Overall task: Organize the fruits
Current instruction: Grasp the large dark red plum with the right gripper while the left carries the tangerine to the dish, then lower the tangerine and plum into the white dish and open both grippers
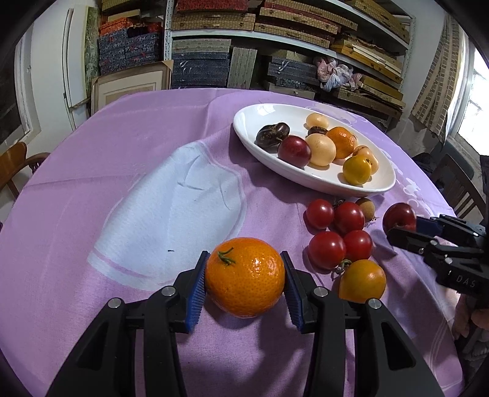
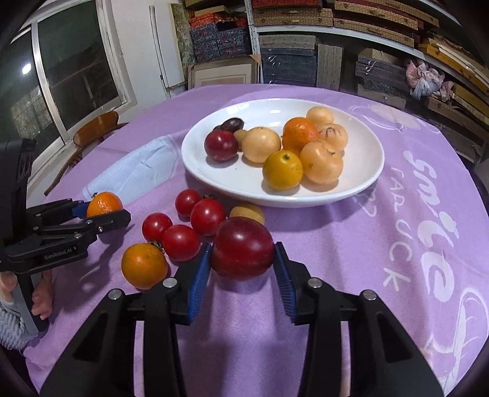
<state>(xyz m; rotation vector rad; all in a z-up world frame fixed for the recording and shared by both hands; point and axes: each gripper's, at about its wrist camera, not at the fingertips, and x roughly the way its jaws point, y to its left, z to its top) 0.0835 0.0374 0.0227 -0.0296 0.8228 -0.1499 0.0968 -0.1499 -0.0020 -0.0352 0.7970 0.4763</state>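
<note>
In the white dish point(image 2: 360, 177) a dark fruit point(image 2: 233, 124) sits mostly hidden behind the red plum point(image 2: 220, 146), and a small tan one point(image 2: 240, 136) peeks out between plum and pale fruit (kind unclear). From the left wrist view, a second dark fruit point(image 1: 317, 130) shows only as a sliver. Beside the dish, the small brown fruit point(image 2: 248, 213) is half covered by the held red fruit point(image 2: 243, 248). A hand point(image 2: 41, 300) shows only fingers and a sleeve cut by the frame. The shelf boxes point(image 1: 214, 21) blur at the edges.
</note>
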